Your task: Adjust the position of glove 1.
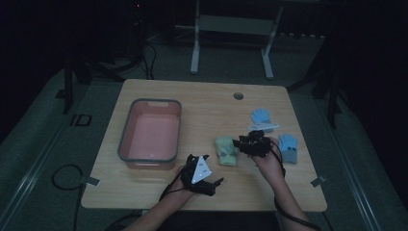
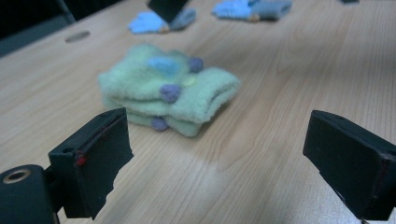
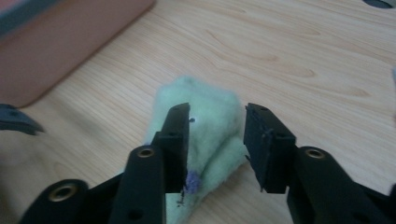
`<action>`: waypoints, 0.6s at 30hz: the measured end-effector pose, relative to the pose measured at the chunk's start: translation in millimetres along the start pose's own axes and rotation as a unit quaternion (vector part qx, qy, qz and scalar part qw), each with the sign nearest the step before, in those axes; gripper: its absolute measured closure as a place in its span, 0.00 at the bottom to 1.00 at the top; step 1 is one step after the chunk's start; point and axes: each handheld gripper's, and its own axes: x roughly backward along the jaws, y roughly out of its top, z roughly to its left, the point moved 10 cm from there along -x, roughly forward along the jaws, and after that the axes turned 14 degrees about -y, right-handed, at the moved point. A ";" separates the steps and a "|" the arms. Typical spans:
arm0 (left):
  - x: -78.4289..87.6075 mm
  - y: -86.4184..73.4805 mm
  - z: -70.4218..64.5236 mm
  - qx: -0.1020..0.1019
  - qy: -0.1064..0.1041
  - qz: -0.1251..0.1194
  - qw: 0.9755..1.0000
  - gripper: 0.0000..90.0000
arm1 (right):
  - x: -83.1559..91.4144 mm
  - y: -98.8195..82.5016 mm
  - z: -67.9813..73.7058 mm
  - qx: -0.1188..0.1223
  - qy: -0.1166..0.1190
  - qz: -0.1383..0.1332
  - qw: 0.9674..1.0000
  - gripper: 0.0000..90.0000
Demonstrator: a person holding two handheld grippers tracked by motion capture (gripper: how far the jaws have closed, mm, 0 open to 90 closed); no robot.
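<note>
On the table [image 1: 159, 192] lies a folded green glove [image 1: 226, 150] with small purple and blue dots on it, near the middle of the front half, to the right of the pink bin [image 1: 150, 133]. The right tongs [image 1: 243, 142] are at the right side of this glove, low over the table. In the right gripper view the two black jaws stand partly open with a narrow gap, and the green glove [image 3: 210, 126] is seen between and behind them; the left jaw looks to be just at the fabric, but the pads do not press it together, so the glove is not held. The left tongs [image 1: 211, 171] are nearer to the front edge of the table, below and to the left of the glove, and point toward it. Their jaws stand wide apart with nothing between them; in the left gripper view the glove [image 2: 170, 88] rests flat on the wood a little way ahead of them. Two blue gloves [image 1: 261, 116] lie farther right, one behind the right hand and the other [image 1: 288, 147] beside it, apart from the green one.
</note>
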 end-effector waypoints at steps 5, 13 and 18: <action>-5.4 7.4 0.3 -0.003 -0.039 0.009 0.999 0.08 | -4.6 7.5 -8.2 0.023 0.027 -0.012 0.999 0.62; -26.4 33.9 12.7 -0.089 -0.067 0.029 0.993 0.23 | -29.1 14.7 -7.1 0.045 0.087 -0.002 0.995 0.58; -44.9 27.0 21.7 -0.108 -0.093 0.072 0.987 0.34 | -48.8 9.8 -4.8 0.044 0.109 0.022 0.993 0.56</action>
